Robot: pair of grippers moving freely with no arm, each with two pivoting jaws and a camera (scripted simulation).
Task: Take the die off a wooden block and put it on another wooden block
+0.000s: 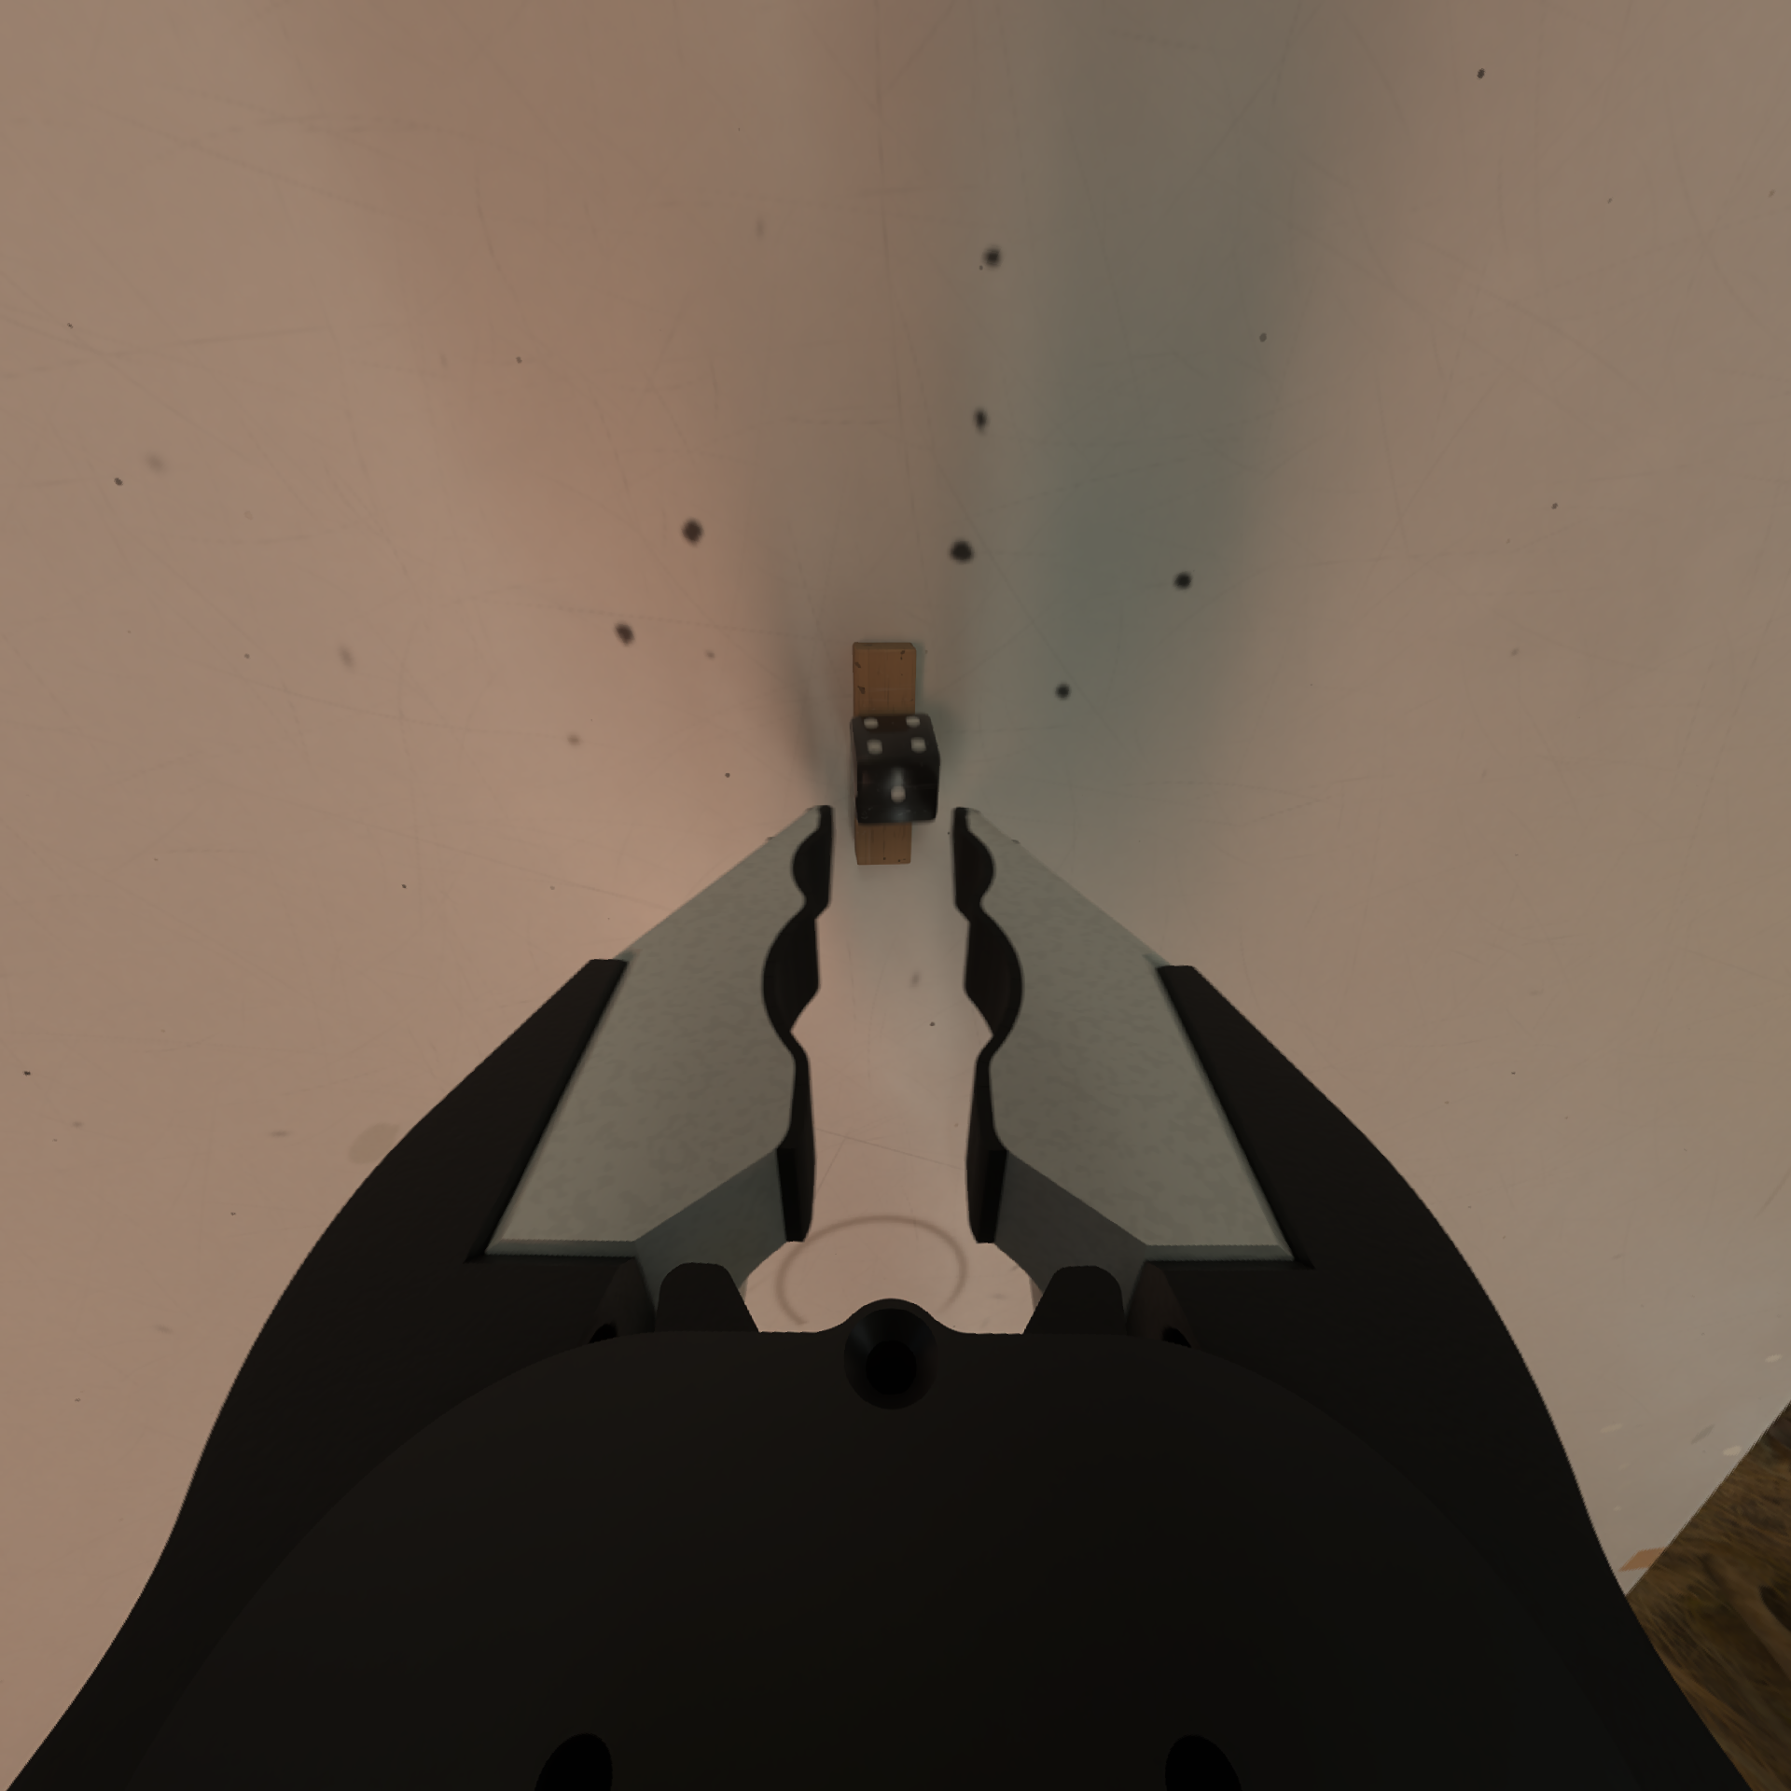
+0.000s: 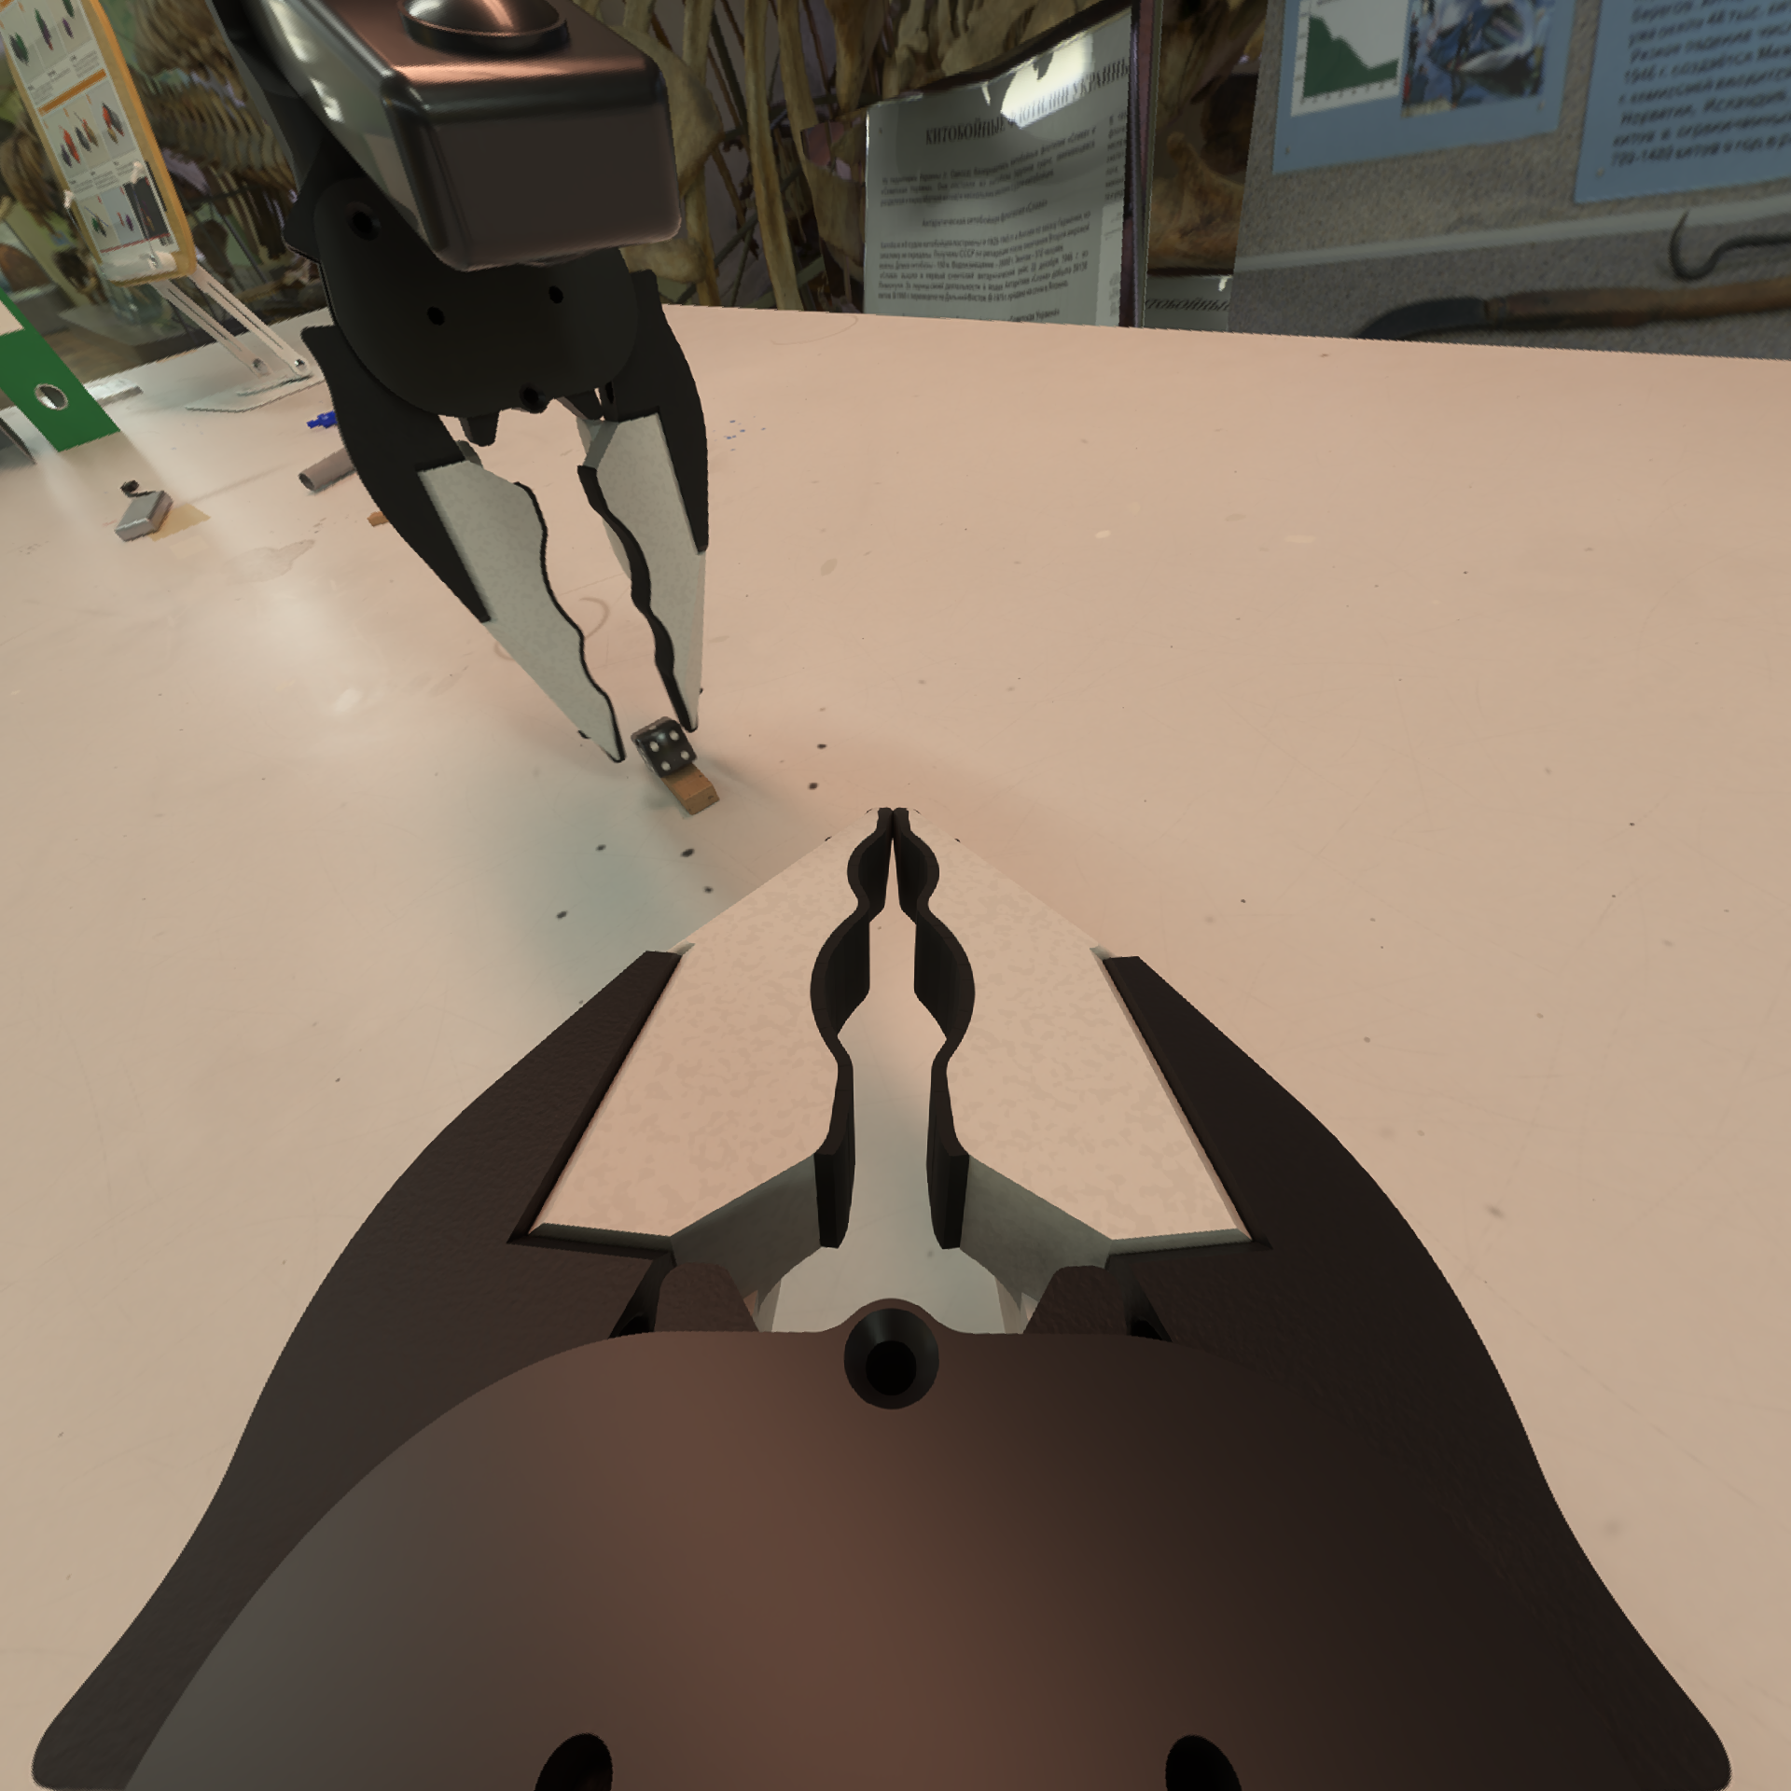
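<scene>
Just above the die (image 1: pixel 895 781) on its wooden block (image 1: pixel 883 669), the left gripper (image 1: pixel 892 819) hangs with jaws spread, presumably to straddle it. Well apart from the die, the right gripper (image 2: pixel 893 814) sits pinched closed, empty.

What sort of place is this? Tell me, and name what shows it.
Probably a museum or exhibit room: printed display panels and wall posters with charts stand behind a pale worktable, beside dried plant stalks.
</scene>
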